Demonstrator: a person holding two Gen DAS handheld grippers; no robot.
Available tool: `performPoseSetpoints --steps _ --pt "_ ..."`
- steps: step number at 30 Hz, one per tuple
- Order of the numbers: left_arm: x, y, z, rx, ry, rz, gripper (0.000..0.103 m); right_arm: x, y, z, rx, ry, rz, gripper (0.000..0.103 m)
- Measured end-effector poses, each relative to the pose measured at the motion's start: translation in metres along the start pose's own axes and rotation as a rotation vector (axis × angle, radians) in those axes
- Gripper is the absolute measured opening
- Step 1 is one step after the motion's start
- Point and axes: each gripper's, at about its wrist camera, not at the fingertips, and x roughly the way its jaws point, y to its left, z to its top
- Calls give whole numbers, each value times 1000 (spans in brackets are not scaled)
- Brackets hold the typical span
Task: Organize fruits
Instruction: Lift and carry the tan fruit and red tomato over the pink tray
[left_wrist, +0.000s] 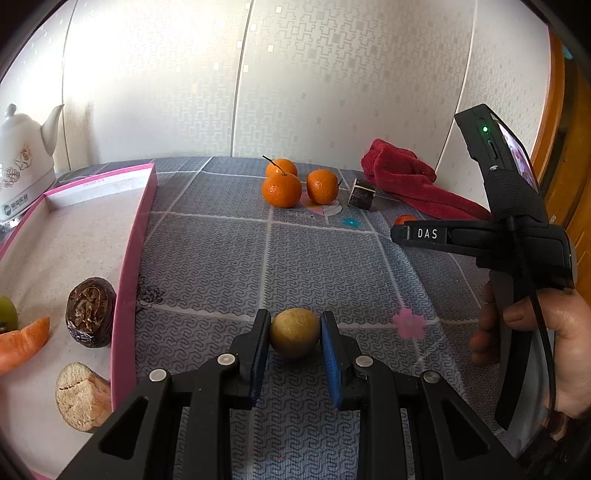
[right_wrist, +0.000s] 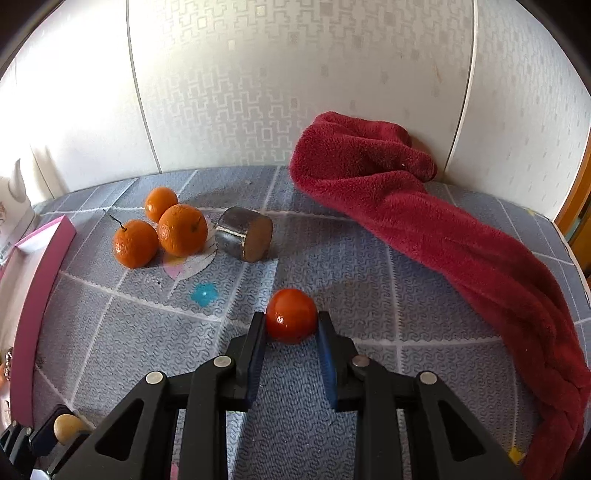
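Surface: a table under a blue-grey patterned cloth (left_wrist: 207, 258) marked into squares by pale lines, with small flower prints. Behind it a pale wall (left_wrist: 314, 74) of patterned panels; an orange-brown wooden frame (left_wrist: 557, 110) at the far right.

Left edge: a shallow pink-rimmed tray (left_wrist: 135, 236), its long wall running along the cloth. Inside it lie a dark wrinkled fruit (left_wrist: 90, 312) against that wall, a pale cut piece (left_wrist: 83, 397), a piece of carrot (left_wrist: 22, 343) and a green fruit, partly out of view. A white teapot (left_wrist: 26, 147) stands behind the tray.

Back of table: three mandarins (right_wrist: 162, 229) touching in a cluster, a short dark cylinder (right_wrist: 243, 238) lying on its side just beside them, and a red towel (right_wrist: 424, 221) trailing from the wall down the right edge.

Left gripper (left_wrist: 294, 334): pads pressed on a round yellow-brown fruit (left_wrist: 294, 332), near the tray wall; whether it rests on the cloth cannot be told.

Right gripper (right_wrist: 291, 319): pinching a small red tomato (right_wrist: 291, 314) mid-cloth, between the cylinder and the towel. In the left view a hand (left_wrist: 546, 343) grips its handle.

Open room: the cloth between the tray wall and the towel is bare through the middle; the fruit cluster and cylinder occupy only the back.
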Motion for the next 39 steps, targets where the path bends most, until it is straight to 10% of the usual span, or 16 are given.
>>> performPoseSetpoints --steps 39 --pt "-54 16 12 -29 -113 -23 27 -55 27 18 32 -78 129 26"
